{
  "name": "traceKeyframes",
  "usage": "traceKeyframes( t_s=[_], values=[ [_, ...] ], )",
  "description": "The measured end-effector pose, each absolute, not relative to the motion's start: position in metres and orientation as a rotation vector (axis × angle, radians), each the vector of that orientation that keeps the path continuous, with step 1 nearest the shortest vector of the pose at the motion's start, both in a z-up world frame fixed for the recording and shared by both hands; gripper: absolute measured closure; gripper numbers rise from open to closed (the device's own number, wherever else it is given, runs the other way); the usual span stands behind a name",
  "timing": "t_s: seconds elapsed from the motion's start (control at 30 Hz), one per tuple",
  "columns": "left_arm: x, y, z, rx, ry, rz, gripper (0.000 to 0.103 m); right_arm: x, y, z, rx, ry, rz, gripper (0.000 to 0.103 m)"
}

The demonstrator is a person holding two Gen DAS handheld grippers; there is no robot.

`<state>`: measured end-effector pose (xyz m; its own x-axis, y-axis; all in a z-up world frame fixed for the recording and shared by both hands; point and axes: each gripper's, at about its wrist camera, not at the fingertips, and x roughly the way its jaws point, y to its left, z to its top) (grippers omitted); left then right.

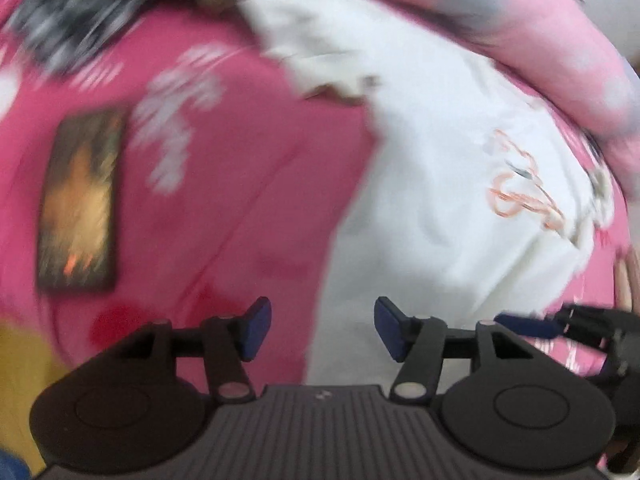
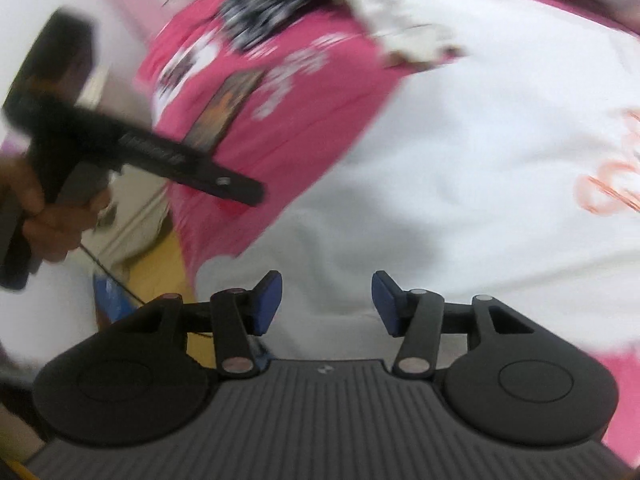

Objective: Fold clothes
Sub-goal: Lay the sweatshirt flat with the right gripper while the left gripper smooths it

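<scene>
my left gripper [image 1: 323,328] hangs over the pile with its blue-padded fingers [image 1: 256,328] spread wide and nothing between them; below the gap i see the seam where a white garment [image 1: 432,184] lies over a bright pink shirt [image 1: 248,184]. the pink shirt carries a dark rectangular print [image 1: 80,200] with orange in it and some white lettering [image 1: 176,120] beside that, though everything is smeared with motion blur and i cannot read a word. the white garment has thin orange line-drawing [image 1: 528,196] on its chest and a pale collar or tag area [image 1: 340,80] near the top. behind both lies a lighter pink and grey cloth [image 1: 540,40], and a dark speckled fabric [image 1: 72,12] sits at the upper left. a yellow patch [image 1: 20,380] shows at the lower left edge. at the right edge i catch the tip of my right gripper [image 1: 560,326], just beside my left one. from the right wrist, my right gripper [image 2: 327,306] is also held apart, empty, hovering over the lower part of the white garment [image 2: 460,160], with the pink shirt [image 2: 288,128] off to the left of it. there too my left hand [image 2: 44,216] wraps the handle of the left gripper [image 2: 240,188], which points across the pink shirt. whether either gripper touches cloth, i cannot tell.
</scene>
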<state>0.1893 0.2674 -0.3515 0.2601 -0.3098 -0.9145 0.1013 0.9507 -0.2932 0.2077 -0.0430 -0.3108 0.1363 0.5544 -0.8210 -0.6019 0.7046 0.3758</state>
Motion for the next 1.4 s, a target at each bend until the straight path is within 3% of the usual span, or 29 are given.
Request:
traceKeyframes(
  t_s=[0.27,0.37,0.7,0.77,0.83,0.93,0.97,1.07,1.4],
  values=[
    [0.169,0.144,-0.354,-0.006,1.232,-0.600,0.045,0.239,-0.185,-0.321,0.266,1.140,0.394,0.055],
    [0.158,0.094,-0.359,0.105,1.198,-0.698,0.046,0.247,-0.241,-0.333,0.377,1.133,0.243,0.060],
    [0.139,0.007,-0.383,0.409,1.044,-0.750,0.048,0.284,-0.301,-0.376,0.817,1.168,0.119,0.062],
    [0.141,0.005,-0.384,0.390,1.035,-0.737,0.055,0.286,-0.305,-0.378,0.835,1.170,0.102,0.063],
    [0.145,0.004,-0.386,0.380,1.036,-0.714,0.062,0.287,-0.307,-0.382,0.849,1.167,0.075,0.076],
    [0.154,0.009,-0.386,0.326,1.052,-0.668,0.082,0.285,-0.316,-0.389,0.898,1.152,0.042,0.094],
    [0.158,0.011,-0.385,0.304,1.058,-0.651,0.086,0.284,-0.318,-0.391,0.910,1.146,0.037,0.096],
    [0.169,0.018,-0.384,0.237,1.077,-0.601,0.091,0.283,-0.322,-0.387,0.888,1.134,0.063,0.099],
    [0.194,0.028,-0.383,0.123,1.122,-0.520,0.092,0.284,-0.346,-0.352,0.722,1.147,0.146,0.100]
  ],
)
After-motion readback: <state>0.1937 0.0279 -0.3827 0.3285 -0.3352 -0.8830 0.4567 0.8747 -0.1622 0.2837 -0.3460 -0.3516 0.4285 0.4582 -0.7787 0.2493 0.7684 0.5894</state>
